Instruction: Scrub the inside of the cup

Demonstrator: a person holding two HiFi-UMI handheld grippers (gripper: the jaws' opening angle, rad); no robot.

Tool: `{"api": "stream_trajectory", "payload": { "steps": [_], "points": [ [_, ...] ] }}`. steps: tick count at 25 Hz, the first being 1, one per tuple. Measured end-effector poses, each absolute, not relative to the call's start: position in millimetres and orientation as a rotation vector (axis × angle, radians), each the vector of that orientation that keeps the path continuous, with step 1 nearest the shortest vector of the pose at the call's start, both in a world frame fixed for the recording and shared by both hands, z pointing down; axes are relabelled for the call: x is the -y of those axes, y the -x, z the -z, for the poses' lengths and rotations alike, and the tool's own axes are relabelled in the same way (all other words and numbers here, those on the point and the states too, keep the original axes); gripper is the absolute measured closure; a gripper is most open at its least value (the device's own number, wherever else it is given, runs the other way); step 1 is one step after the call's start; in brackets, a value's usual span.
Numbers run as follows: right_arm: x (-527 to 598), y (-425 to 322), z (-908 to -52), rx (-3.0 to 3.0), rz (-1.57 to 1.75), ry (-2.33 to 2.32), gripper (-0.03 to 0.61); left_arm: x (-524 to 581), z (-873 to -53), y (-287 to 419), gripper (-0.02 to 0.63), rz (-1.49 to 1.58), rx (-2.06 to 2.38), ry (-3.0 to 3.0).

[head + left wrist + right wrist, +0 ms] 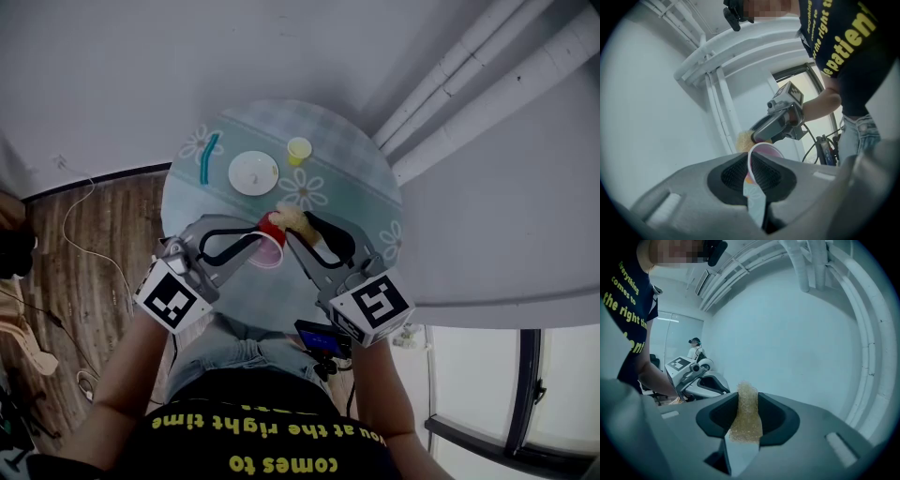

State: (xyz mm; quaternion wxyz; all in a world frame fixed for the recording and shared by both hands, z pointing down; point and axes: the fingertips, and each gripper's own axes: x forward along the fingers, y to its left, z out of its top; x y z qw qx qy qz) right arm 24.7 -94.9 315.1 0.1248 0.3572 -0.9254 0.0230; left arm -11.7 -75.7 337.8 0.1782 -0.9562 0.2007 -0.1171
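Gripping cup (pixel 270 239) w/ sponge (pixel 292 219) beside

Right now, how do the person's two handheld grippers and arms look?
The left gripper and right gripper are grey curved shells with black jaw pads; each carries a white cube with black square markers. The person wears a black short-sleeved T-shirt with yellow lettering.

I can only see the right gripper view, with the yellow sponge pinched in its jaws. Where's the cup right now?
Observer: The left hand-held gripper pinches the rim of the red cup, holding it on its side over the round table.
Operator: Is my sponge inside it?
Observer: No. In the head view the sponge sits outside, beside the cup's red wall.
Operator: Which way does the mouth face?
Observer: Toward the person, away from the sponge.
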Motion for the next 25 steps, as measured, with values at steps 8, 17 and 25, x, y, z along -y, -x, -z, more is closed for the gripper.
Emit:
{"api": "stream_trajectory", "payload": {
  "steps": [8,17,25],
  "points": [
    [91.1,-25.0,-309.3,2.696,-0.065,-0.994,0.442,76.5,-343.1,9.3,0.586,0.359,-0.539,2.693],
    [80.2,-15.6,-307.6,2.714,-0.055,-0.895,0.442,71.9,-348.0,5.4,0.586,0.369,-0.506,2.711],
    [95.8,-24.1,-328.8,2.650,-0.124,-0.959,0.442,63.8,-346.2,7.1,0.586,0.355,-0.471,2.723]
  ]
}}
